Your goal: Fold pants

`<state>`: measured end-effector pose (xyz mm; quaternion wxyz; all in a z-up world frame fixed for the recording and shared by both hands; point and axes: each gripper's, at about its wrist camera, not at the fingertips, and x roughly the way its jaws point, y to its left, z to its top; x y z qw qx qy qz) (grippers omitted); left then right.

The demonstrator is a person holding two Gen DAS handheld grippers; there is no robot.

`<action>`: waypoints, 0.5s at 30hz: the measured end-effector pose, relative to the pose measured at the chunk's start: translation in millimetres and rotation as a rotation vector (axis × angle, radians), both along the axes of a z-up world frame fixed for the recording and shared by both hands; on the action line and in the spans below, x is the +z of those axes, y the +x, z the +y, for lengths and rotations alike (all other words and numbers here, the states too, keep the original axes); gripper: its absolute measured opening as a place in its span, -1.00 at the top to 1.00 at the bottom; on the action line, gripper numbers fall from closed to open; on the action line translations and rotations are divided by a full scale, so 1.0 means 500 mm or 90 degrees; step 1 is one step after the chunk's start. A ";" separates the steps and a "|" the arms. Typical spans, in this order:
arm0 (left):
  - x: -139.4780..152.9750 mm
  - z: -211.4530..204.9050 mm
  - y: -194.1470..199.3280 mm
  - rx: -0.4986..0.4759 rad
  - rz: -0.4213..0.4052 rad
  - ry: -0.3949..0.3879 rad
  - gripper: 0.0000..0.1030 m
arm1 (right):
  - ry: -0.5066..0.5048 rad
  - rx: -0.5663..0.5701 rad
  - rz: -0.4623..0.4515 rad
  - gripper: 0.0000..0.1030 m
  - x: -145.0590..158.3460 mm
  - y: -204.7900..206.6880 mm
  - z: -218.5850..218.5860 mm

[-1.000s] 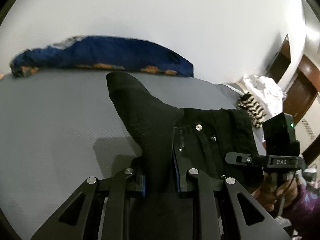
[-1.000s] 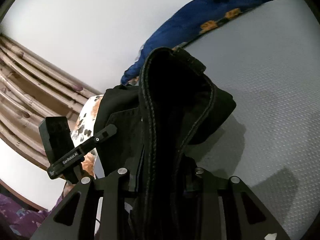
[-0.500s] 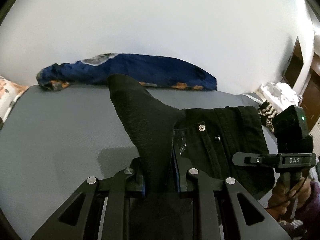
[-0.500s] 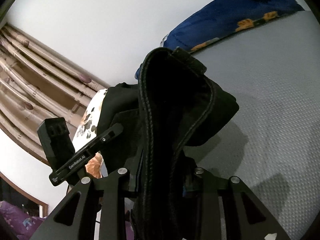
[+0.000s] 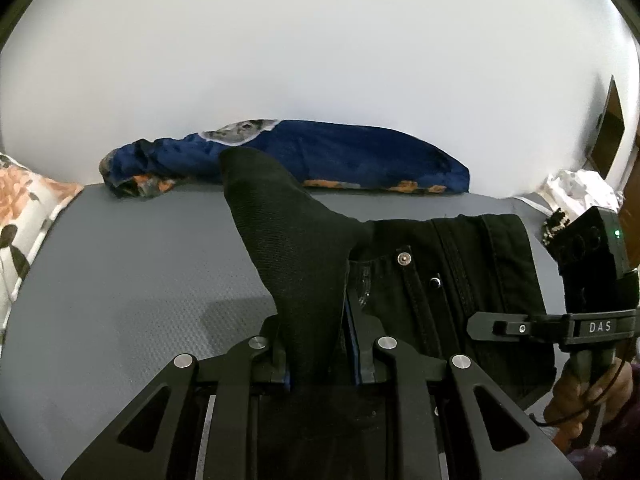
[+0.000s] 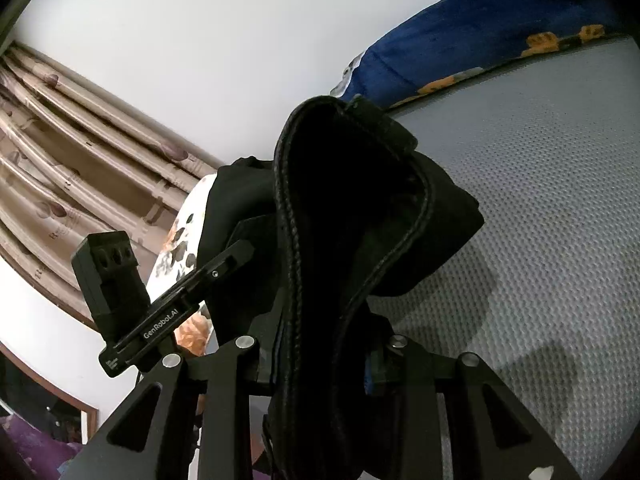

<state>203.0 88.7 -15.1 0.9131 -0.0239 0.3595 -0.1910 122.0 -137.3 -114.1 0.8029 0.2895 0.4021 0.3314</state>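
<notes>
Grey textured mattress (image 5: 132, 264) below, plain white wall (image 5: 320, 48) behind. Clenched on a raised peak of the black denim pants (image 5: 296, 248): left gripper (image 5: 320, 360), cloth pinched between its fingers. Clamped likewise on the thick stitched waistband: right gripper (image 6: 320, 364), fabric bulging up and blocking most of that view. Pants held off the mattress between both grippers. Lay along the far edge: crumpled blue blanket with orange flowers (image 5: 360, 156). Floral pillow (image 5: 20, 208) left, beige curtain (image 6: 80, 168) beyond, white clothes pile (image 5: 580, 188) right.
</notes>
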 end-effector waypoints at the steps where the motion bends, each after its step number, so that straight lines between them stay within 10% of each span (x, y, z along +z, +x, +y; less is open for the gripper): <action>1: 0.001 0.003 0.004 0.002 0.000 0.001 0.60 | 0.000 0.001 0.000 0.47 0.000 0.005 0.003; 15: 0.005 0.056 0.085 0.040 -0.010 0.023 0.60 | 0.001 0.022 -0.002 0.47 0.000 0.075 0.060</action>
